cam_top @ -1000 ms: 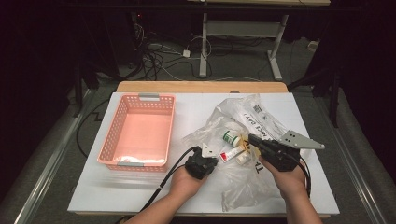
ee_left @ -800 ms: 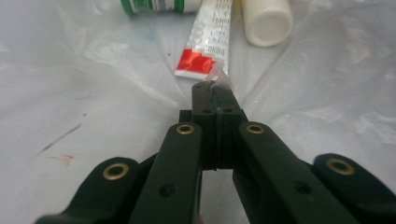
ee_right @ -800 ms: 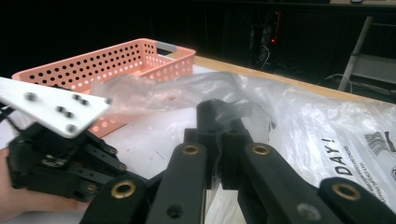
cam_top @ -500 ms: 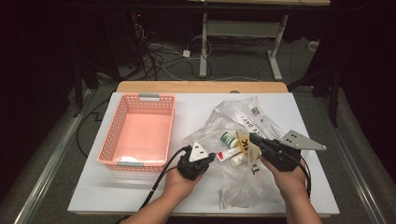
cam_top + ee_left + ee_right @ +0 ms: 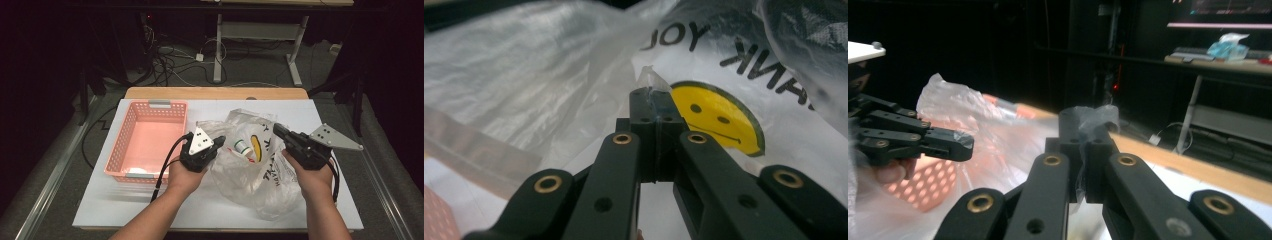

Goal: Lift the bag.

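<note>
From the high view, a white table carries a pink perforated plastic basket on its left half and a crumpled clear plastic bag with black lettering and a yellow smiley face at its middle. The left gripper, with a grey three-cornered plate on top, sits just right of the basket's right wall and meets the bag's left edge. The right gripper meets the bag's right edge, its plate pointing to the right. Between the two grippers the bag's mouth gapes, and inside it lie a small white bottle with a green cap and a yellow item beside it that is too small to identify.

In the left gripper view, the left gripper has its black jaws pressed together with a sliver of the clear plastic bag pinched at the tips; the yellow smiley face print and reversed black letters show just behind.

In the right gripper view, the right gripper has its jaws closed on a fold of the bag, film bunching at the tips. The left gripper shows at the left, holding the bag's other edge, with the pink basket seen through the film below it. A wooden table edge runs behind.
</note>
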`<action>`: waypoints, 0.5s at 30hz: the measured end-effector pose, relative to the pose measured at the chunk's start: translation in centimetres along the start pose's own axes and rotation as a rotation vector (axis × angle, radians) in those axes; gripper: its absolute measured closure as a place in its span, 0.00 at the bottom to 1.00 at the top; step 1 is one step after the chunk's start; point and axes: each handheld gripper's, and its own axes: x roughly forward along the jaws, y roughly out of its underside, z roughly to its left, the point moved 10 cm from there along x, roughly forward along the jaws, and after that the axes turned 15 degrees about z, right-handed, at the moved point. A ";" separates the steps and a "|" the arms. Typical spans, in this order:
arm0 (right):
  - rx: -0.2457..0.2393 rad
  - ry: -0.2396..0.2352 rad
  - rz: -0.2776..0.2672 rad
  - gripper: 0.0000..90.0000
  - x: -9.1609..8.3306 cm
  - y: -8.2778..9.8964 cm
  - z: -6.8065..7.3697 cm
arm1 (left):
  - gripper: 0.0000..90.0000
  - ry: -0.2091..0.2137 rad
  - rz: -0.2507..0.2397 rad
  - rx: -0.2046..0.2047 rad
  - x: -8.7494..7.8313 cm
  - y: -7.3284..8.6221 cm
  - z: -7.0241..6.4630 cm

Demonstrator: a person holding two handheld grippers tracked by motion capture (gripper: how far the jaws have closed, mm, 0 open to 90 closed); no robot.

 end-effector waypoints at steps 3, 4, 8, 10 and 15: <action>0.005 0.015 -0.026 1.00 0.1 -1.4 -0.5 | 0.98 -0.013 -0.031 0.008 -0.4 -1.7 0.3; 0.011 0.020 -0.034 1.00 0.1 -1.8 -0.6 | 0.98 -0.016 -0.042 0.007 -0.6 -2.2 0.4; 0.008 0.048 -0.075 1.00 -0.1 -3.7 -1.2 | 0.98 -0.035 -0.087 0.028 -1.4 -4.7 0.7; 0.007 0.060 -0.098 1.00 -0.3 -4.8 -1.6 | 0.98 -0.042 -0.104 0.039 -1.7 -5.8 0.7; 0.003 0.088 -0.153 1.00 -1.3 -8.0 -2.3 | 0.98 -0.056 -0.156 0.051 -2.8 -8.8 0.8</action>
